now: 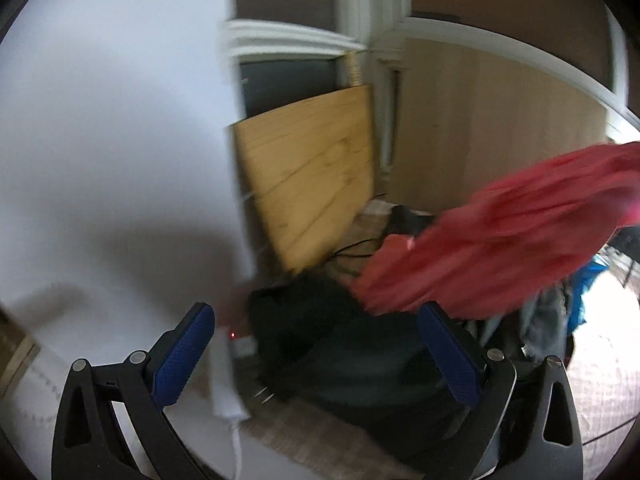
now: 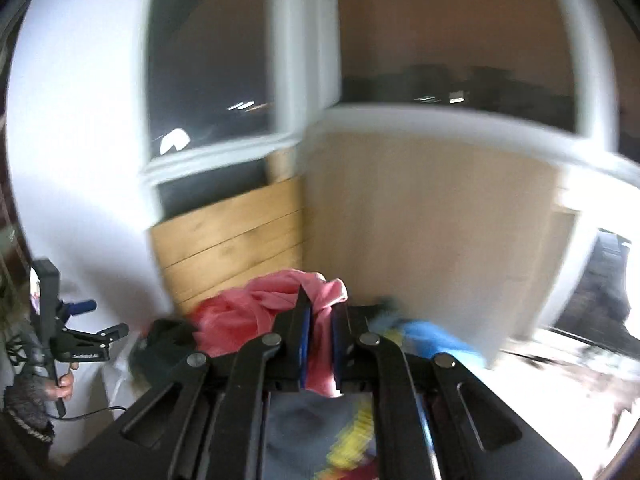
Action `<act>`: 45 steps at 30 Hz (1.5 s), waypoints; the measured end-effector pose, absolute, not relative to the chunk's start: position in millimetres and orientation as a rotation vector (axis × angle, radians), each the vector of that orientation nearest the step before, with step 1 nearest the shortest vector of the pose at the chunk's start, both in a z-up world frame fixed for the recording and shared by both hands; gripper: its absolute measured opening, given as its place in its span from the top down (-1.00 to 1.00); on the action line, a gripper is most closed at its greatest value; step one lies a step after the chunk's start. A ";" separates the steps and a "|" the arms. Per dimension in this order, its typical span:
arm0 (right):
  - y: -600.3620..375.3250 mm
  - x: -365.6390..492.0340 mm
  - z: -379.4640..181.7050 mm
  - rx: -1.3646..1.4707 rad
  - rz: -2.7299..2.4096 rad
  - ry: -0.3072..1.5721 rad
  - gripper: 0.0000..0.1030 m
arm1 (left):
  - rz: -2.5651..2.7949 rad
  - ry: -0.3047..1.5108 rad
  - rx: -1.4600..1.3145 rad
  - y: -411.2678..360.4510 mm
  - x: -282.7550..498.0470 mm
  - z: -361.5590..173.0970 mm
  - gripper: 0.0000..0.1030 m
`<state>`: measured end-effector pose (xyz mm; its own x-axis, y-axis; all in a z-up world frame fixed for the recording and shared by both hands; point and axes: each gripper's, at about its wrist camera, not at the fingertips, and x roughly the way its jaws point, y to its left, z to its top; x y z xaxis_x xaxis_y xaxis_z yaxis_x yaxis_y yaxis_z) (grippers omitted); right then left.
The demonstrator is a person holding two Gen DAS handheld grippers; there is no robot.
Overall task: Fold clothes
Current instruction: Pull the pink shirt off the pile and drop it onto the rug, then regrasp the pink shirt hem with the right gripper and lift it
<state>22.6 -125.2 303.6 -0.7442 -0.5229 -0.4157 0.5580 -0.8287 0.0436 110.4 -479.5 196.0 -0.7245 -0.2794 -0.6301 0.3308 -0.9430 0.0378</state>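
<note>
Between the blue pads (image 2: 305, 344) of my right claw (image 2: 320, 346) I am pinching a fold of the pink cloth (image 2: 256, 312), jaws nearly closed on it. I am holding it up in front of the wood board (image 2: 232, 236) and the window (image 2: 212, 76). Seen from my left wrist, the cloth (image 1: 500, 256) is hanging in the air above a dark heap (image 1: 320, 320). My left claw (image 1: 316, 360) is gaping wide and gripping nothing. Everything is blurring.
</note>
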 end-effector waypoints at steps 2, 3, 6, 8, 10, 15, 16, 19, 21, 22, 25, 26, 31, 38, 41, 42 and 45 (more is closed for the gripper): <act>-61.6 42.2 311.6 0.568 -2.645 0.070 0.85 | -2.722 0.079 0.976 -457.9 95.7 196.8 -0.98; -33.8 50.5 304.2 0.626 -2.782 0.124 0.85 | -2.760 0.062 0.992 -445.7 88.1 196.4 -0.98; 41.7 59.4 256.9 1.014 -3.096 0.349 0.72 | -2.872 0.017 1.052 -407.1 66.3 192.5 -0.98; 86.3 65.4 220.8 1.300 -3.157 0.385 0.65 | -2.936 -0.036 1.114 -371.9 52.6 185.4 -0.98; 122.0 80.9 194.0 1.427 -3.110 0.238 0.52 | -2.983 -0.097 1.179 -334.5 42.4 178.2 -0.98; 153.8 93.4 158.2 1.430 -3.016 0.182 -0.17 | -3.077 -0.176 1.306 -254.2 36.9 162.7 -0.98; 157.0 91.2 147.7 1.428 -2.970 0.175 -0.17 | -3.083 -0.187 1.330 -239.3 37.0 158.4 -0.98; 167.7 67.3 105.5 1.506 -2.796 0.119 -0.17 | -3.081 -0.171 1.424 -195.1 41.6 141.9 -0.98; 171.7 49.1 75.1 1.568 -2.688 0.109 -0.17 | -3.053 -0.170 1.476 -173.4 43.2 130.6 -0.98; 172.4 41.0 60.0 1.588 -2.634 0.113 -0.17 | -3.032 -0.174 1.503 -160.7 44.2 124.4 -0.98; 168.5 24.9 28.6 1.559 -2.562 0.236 -0.17 | -2.956 -0.187 1.536 -132.6 51.0 110.7 -0.98; 165.6 21.4 20.9 1.543 -2.552 0.272 -0.17 | -2.935 -0.181 1.541 -126.3 52.8 108.3 -0.98; 187.8 19.8 29.4 1.441 -2.425 0.158 0.90 | -2.840 -0.172 1.542 -110.0 60.3 103.8 -0.98; 283.0 65.7 118.3 1.215 -2.500 -0.173 0.91 | -2.880 -0.347 1.658 -56.4 60.8 86.2 -0.98; 311.1 76.6 137.2 1.184 -2.584 -0.189 0.91 | -2.928 -0.457 1.750 -19.9 63.1 72.0 -0.98; 316.4 77.0 138.2 1.187 -2.628 -0.168 0.91 | -2.944 -0.479 1.760 -10.9 64.0 70.9 -0.98; 326.6 58.5 124.3 1.373 -2.811 0.028 0.85 | -2.989 -0.541 1.769 10.3 65.6 71.6 -0.98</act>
<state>58.5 326.6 124.3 -0.6149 -0.0038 -0.7886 0.0197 -0.9997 -0.0105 65.6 10.3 71.6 -0.4421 0.1608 -0.8824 -0.4596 -0.8854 0.0690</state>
